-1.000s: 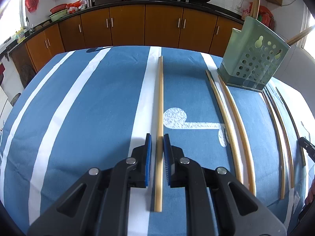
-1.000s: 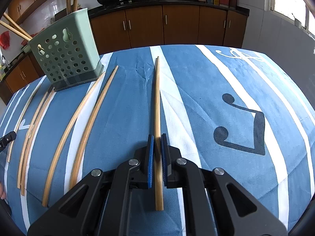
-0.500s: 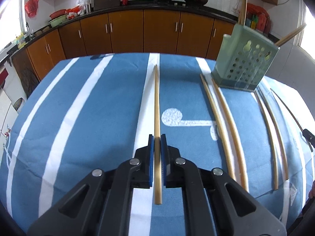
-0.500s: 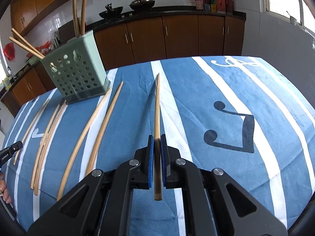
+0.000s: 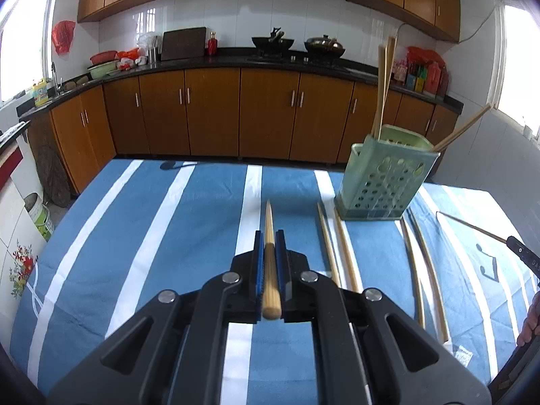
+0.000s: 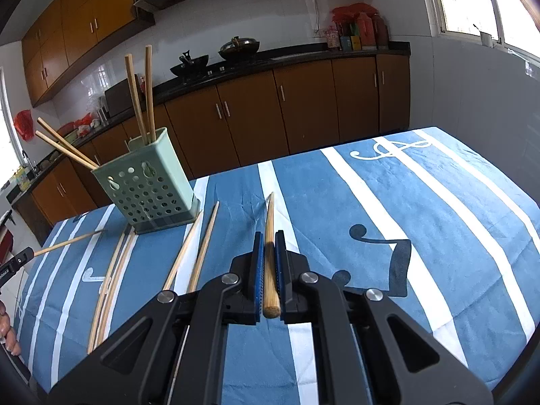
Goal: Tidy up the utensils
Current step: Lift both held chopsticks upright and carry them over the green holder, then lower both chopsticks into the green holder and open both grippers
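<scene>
Chopsticks of pale bamboo are what both tongs carry now. The left tongs [image 5: 269,246] are closed on one long bamboo chopstick [image 5: 269,233], and the right tongs [image 6: 269,246] are closed on another one [image 6: 269,222]. A second ago both sticks lay flat on the blue tabletop cloth with white stripes [image 5: 152,236], and the left tongs were open around their stick. Half a second ago both were pinched and rising. Now both sticks are lifted clear of the cloth; each points forward, away from the tongs, with its thick end sticking out behind the blue pads toward the camera.

The pale green perforated plastic holder [image 5: 384,182] stands ahead and to the right of the left tongs; seen from the right tongs [image 6: 148,189] it is ahead and to the left. So it is between the two tongs. Four chopsticks already stand in it, two upright and two leaning out.

On the cloth several loose chopsticks remain: one pair [image 5: 337,249] lies just to the right of the left tongs, in front of the holder, and more [image 5: 418,270] lie farther right. The tip of the other tool shows at the right edge of the left view, with its stick.

I judge that the pick-up step is done for both hands, and the next step is to tip each stick upright and drop it into the holder. Both going in together may collide at the narrow opening.
</scene>
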Available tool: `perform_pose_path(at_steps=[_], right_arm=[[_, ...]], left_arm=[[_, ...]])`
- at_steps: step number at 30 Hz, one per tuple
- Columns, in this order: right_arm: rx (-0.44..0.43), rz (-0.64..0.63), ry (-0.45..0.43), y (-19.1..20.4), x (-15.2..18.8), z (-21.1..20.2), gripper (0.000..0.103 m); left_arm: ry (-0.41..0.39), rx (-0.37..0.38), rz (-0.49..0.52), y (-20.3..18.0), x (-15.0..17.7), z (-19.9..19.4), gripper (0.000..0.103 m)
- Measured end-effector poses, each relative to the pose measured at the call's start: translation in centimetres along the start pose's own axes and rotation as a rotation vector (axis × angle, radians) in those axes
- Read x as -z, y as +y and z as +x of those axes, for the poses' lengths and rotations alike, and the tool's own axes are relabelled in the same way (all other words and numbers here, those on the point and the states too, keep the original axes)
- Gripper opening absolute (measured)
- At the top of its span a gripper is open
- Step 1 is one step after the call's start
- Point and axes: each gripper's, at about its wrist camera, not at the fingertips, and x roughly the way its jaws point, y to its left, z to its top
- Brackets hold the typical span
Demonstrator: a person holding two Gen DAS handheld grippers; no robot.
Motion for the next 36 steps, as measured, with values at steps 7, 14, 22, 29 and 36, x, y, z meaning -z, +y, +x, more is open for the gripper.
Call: perform_pose_path(at_steps=[7, 14, 22, 29, 36], right_arm=[[-0.027, 0.002, -0.085, 0.3, -2.1, -1.9, 0.007], [-0.046, -0.020, -0.133, 1.2, -3.7, -3.1, 0.007], [-0.104, -0.047, -0.161, 2.9, -6.1, -4.6, 0.007], [-0.246, -0.069, -0.253, 6.0, -9.8, -7.8, 0.007], [-0.300, -0.103, -0.403, 9.3, -13.1, -9.8, 0.007]], left_arm=[[-0.064, 0.019, 0.002, -0.4, -1.7, -1.8, 0.008], [-0.111, 0.030, 0.025, -1.1, -3.1, -3.2, 0.008], [-0.152, 0.073, 0.065, -2.1, -5.2, -5.1, 0.008], [-0.229, 0.165, 0.076, -4.3, -8.3, -8.2, 0.007], [-0.355, 0.214, 0.049, -7.8, -13.0, -9.9, 0.007]])
